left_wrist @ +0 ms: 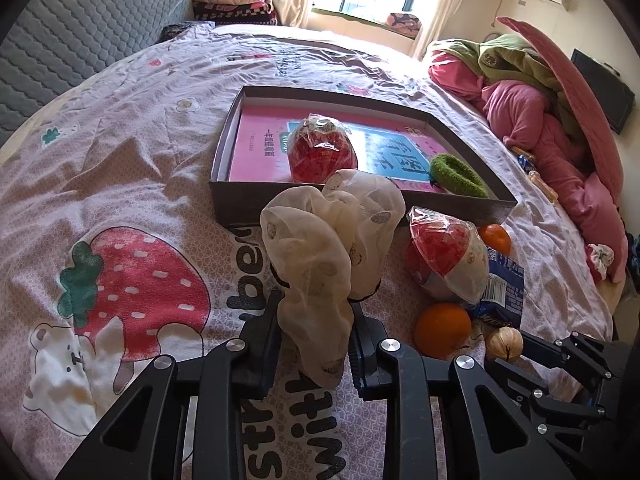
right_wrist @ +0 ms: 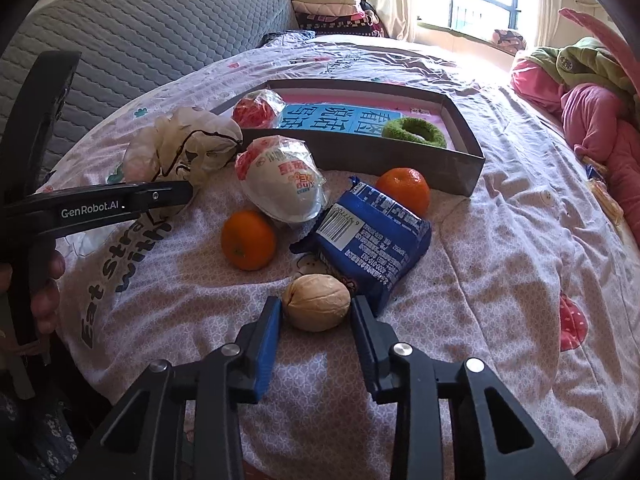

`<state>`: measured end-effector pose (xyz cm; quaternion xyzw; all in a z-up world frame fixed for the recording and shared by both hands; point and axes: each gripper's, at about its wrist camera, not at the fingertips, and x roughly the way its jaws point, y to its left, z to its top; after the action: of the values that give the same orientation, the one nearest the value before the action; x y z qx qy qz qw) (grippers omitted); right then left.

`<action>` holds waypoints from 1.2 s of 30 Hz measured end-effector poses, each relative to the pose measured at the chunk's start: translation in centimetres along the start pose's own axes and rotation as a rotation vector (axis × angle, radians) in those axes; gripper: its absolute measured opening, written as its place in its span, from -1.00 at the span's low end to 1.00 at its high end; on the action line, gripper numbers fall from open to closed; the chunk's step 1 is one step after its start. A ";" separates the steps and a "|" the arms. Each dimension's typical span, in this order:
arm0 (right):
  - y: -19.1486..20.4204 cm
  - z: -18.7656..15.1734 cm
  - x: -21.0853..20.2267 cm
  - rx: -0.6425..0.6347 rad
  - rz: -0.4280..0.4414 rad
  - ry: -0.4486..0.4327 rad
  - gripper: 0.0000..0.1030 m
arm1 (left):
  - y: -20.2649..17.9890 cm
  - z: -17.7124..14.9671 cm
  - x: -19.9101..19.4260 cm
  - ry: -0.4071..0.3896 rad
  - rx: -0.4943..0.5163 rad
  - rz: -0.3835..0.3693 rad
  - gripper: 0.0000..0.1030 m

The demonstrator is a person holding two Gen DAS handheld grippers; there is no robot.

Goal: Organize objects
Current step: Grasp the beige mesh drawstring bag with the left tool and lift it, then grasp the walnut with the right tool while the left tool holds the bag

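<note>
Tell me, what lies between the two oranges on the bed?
In the right wrist view, a blue snack packet lies between the near orange and the far orange.

We see a soft, wrinkled cotton bedsheet [right_wrist: 500, 240], matt and printed. The shallow box [right_wrist: 360, 156] looks like matt grey cardboard, lined with glossy printed paper. The gauzy cloth scrunchie [left_wrist: 328, 248] is thin and translucent; the green ring [right_wrist: 414, 132] looks fuzzy, like towelling. Both wrapped eggs [right_wrist: 284, 188] [left_wrist: 322, 152] wear crinkled, shiny plastic film. The blue packet [right_wrist: 372, 236] is glossy foil. The oranges [right_wrist: 248, 240] have dimpled peel; the walnut [right_wrist: 316, 307] is matt and ridged.
</note>
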<state>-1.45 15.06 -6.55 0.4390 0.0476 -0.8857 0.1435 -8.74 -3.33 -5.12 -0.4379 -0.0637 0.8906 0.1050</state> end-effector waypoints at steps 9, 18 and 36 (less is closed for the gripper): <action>-0.4 0.0 0.1 0.018 0.034 -0.012 -0.31 | 0.1 -0.1 0.2 0.001 0.000 -0.015 -0.59; 0.1 0.2 -0.9 -0.007 0.032 -0.063 -0.31 | 0.3 -0.1 -0.3 -0.011 -0.020 -0.036 -0.69; 0.0 1.1 -2.7 -0.031 0.006 -0.157 -0.31 | -2.3 0.1 -4.3 -0.100 0.048 0.015 -0.69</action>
<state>-0.78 15.38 -3.73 0.3661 0.0484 -0.9161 0.1563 -5.93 -2.11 -1.28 -0.3907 -0.0445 0.9134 0.1055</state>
